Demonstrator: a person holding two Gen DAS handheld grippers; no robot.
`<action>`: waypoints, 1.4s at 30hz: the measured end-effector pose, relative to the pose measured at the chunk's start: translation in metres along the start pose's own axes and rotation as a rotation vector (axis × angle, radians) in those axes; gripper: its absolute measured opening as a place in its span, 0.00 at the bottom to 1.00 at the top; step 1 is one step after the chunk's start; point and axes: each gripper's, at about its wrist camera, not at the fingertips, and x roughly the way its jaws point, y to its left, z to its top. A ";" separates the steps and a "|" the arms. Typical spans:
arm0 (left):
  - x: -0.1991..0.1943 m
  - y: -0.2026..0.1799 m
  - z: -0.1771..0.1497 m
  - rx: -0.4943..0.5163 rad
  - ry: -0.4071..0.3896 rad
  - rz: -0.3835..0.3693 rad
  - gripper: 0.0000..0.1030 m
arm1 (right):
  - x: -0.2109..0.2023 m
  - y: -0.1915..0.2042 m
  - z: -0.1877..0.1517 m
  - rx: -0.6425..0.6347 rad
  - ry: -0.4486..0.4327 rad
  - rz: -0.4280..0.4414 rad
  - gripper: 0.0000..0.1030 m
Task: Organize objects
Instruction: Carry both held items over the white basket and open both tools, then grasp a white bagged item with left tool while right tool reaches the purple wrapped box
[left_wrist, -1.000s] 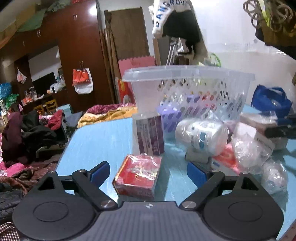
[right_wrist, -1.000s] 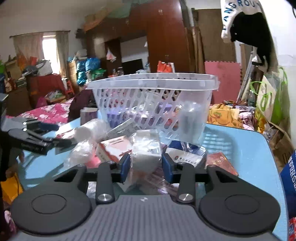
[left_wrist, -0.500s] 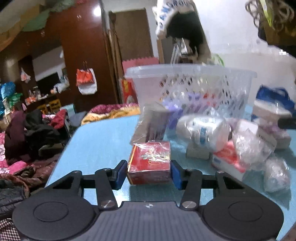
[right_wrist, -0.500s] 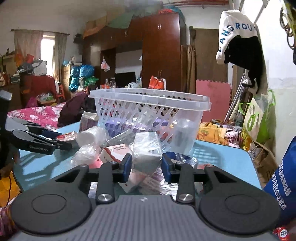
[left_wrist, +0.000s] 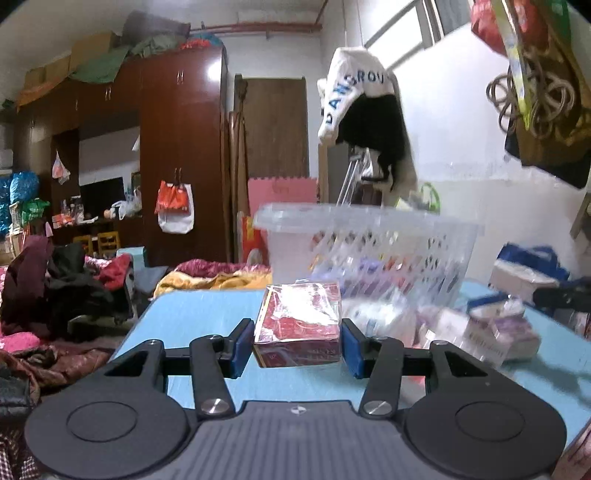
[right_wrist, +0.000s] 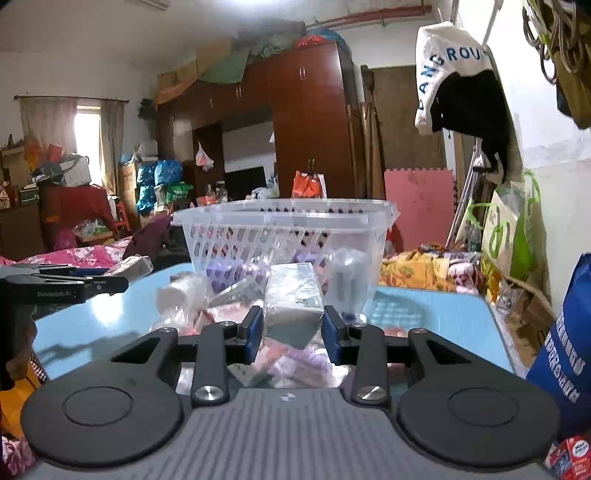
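Observation:
In the left wrist view my left gripper is shut on a red box wrapped in clear film, held just above the blue table. Behind it stands a clear plastic basket with packets inside. In the right wrist view my right gripper is shut on a clear-wrapped grey-white packet, lifted over a pile of packets. The same basket stands straight ahead. The left gripper's black frame shows at the left edge.
More wrapped packets lie on the table right of the left gripper. A blue bag stands at the table's right edge. Clothes piles and a dark wardrobe lie beyond the table.
My left gripper closed on the red box and lifted it off the table. My right gripper rose with its packet; the basket now sits lower in both views.

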 end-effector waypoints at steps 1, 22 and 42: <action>-0.001 0.000 0.005 -0.004 -0.018 -0.003 0.52 | 0.000 0.001 0.004 -0.001 -0.011 -0.002 0.37; 0.130 -0.031 0.127 0.035 0.116 0.096 0.73 | 0.096 -0.009 0.102 -0.101 0.047 -0.032 0.81; 0.005 -0.061 -0.012 0.030 0.080 -0.126 0.93 | 0.018 -0.022 -0.032 0.102 0.103 0.005 1.00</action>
